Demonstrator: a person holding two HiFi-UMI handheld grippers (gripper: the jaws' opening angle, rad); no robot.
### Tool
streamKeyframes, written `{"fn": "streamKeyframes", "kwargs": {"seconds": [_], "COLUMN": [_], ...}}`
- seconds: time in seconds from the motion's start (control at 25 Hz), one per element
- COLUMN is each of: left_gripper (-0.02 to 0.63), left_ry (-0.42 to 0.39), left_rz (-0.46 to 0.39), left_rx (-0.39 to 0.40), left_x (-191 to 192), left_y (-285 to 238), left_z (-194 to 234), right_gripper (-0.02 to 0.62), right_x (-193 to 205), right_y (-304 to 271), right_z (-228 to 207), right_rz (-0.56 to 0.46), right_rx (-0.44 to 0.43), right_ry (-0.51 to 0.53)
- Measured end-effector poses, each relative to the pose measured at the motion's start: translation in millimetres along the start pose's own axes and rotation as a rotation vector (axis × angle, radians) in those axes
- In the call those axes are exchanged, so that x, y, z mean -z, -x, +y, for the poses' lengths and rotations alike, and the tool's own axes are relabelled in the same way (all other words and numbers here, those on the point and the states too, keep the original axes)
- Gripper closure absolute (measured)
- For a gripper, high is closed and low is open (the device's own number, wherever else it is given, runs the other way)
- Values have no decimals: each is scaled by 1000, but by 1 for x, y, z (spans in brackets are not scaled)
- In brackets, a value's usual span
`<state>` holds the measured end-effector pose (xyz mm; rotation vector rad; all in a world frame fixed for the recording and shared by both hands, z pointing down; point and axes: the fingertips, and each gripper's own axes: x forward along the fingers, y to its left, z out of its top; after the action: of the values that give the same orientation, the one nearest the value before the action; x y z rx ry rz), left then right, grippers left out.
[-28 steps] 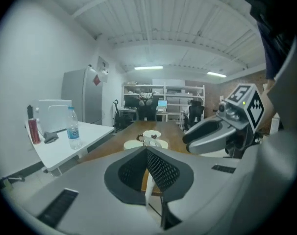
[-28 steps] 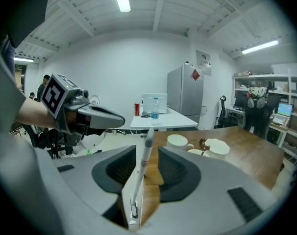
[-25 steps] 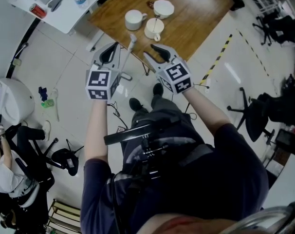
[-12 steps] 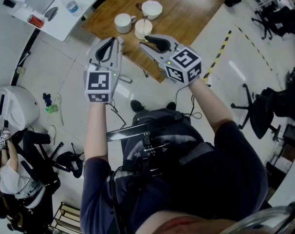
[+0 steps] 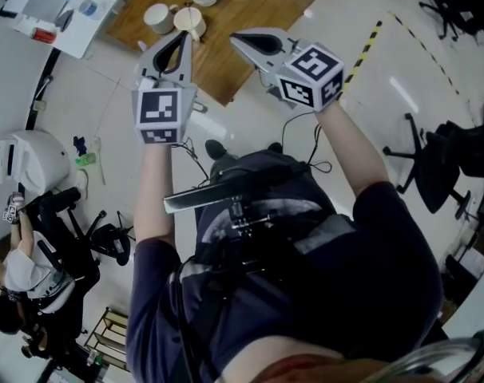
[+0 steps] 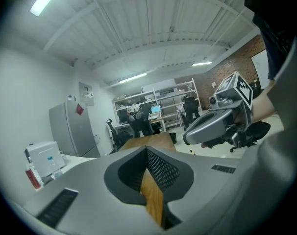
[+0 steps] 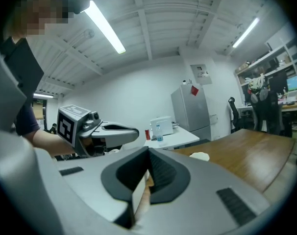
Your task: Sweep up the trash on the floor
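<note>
We hold both grippers up in front of us, pointing out over the brown wooden table (image 5: 250, 14) where three white ceramic cups (image 5: 188, 22) stand. The trash we can make out is a small cluster of blue and green scraps (image 5: 84, 155) on the pale tiled floor (image 5: 386, 94). In the head view it lies well to the left of the left gripper (image 5: 180, 38) and far below it, near a white rounded machine (image 5: 18, 162).

The left hand is the nearer one. The right gripper (image 5: 238, 40) is further off, on the other side of our body. The scraps are too small for us to tell any long axis, and we can identify no broom or dustpan. We judge that the coming move calls for turning down and to the left, away from the table.

The left gripper's jaws are pressed together with nothing in them; only the table top shows through the slit. The right gripper's jaws have just closed and also meet on nothing.

Compared with a second ago, both grippers sit higher and further out towards the table. The cups have slid towards the top left of the head view, and the right jaws, then spread wide, now meet.
</note>
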<state>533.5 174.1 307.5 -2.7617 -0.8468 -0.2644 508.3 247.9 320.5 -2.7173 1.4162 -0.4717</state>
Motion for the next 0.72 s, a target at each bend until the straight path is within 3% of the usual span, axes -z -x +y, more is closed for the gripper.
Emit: {"fn": "streamKeyframes", "kwargs": {"seconds": [0.28, 0.72], "left_gripper": [606, 606], "left_ry": [-67, -133], "left_rz": [-18, 12], "left_rx": [58, 171], "left_x": [-42, -69], "left_y": [-29, -83], "left_z": [-85, -170], "right_gripper": [587, 588], "right_x": [1, -6], "right_y": [92, 180], "right_z": [-34, -83], "right_rz": [-72, -136], "right_rx": [19, 54], "right_ry": [-53, -106]}}
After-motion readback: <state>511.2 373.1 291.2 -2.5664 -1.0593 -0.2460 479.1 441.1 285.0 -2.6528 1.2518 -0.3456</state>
